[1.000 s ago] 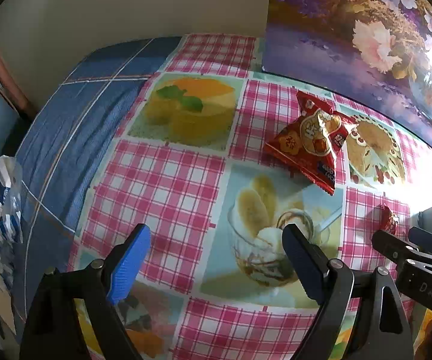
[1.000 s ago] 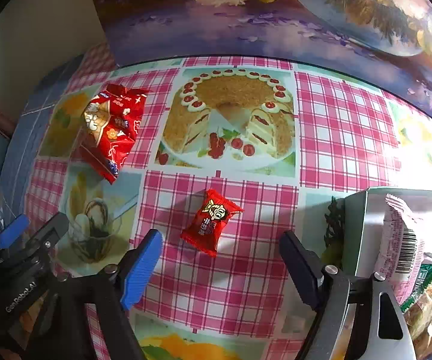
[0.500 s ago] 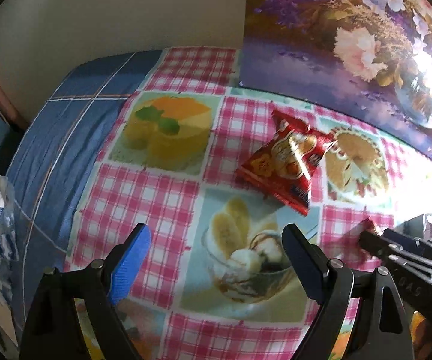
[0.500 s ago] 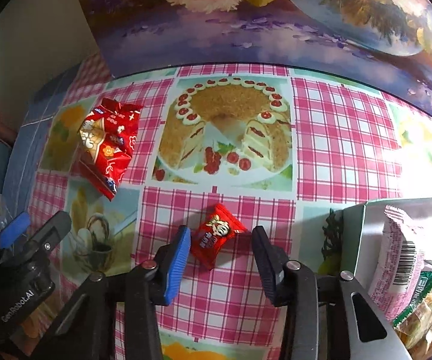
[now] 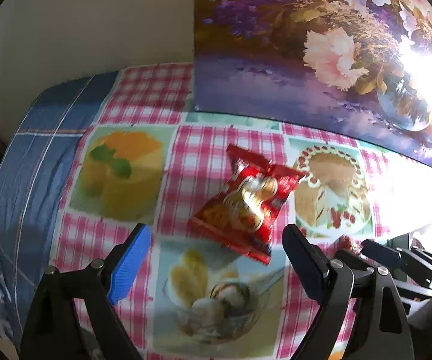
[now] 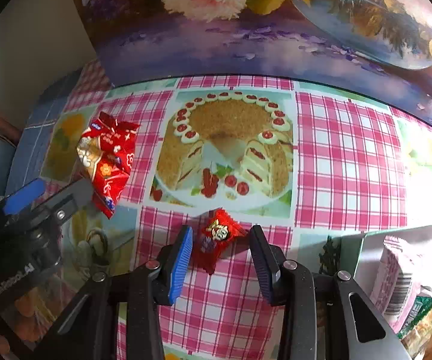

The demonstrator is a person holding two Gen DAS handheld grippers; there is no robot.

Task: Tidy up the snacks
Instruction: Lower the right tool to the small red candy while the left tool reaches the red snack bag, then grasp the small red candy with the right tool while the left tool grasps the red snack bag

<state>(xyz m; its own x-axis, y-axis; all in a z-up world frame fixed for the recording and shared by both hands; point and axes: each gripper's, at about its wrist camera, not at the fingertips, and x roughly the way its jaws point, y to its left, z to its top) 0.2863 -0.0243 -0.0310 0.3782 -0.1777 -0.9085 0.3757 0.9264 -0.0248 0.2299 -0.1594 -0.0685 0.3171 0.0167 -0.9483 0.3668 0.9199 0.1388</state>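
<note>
While the small red snack packet lies on the checked tablecloth just below the printed cake, the right gripper brackets it: the blue pad stands at the packet's left side and the black pad at its right. The jaws have narrowed around the packet, but a sliver of cloth seems to show on each side, so a firm pinch cannot be confirmed. The packet's long axis runs obliquely, from upper right to lower left, roughly across the line between the pads. A larger red snack bag rests nearer the far-left part of the table, its long axis sloping from the far seam toward the near edge. It lies ahead of the left gripper, whose jaws stand wide apart and empty, with only the bag's near corner entering the gap. Each hand is thus nearest its own target. At the right edge of the right-wrist view, a pale container holds wrapped snacks, cut off by the frame. Glare whitens the right of the left-wrist view, motion blur softens the bag's print, and the left gripper's body covers the bag's near corner in the right-wrist view.
</note>
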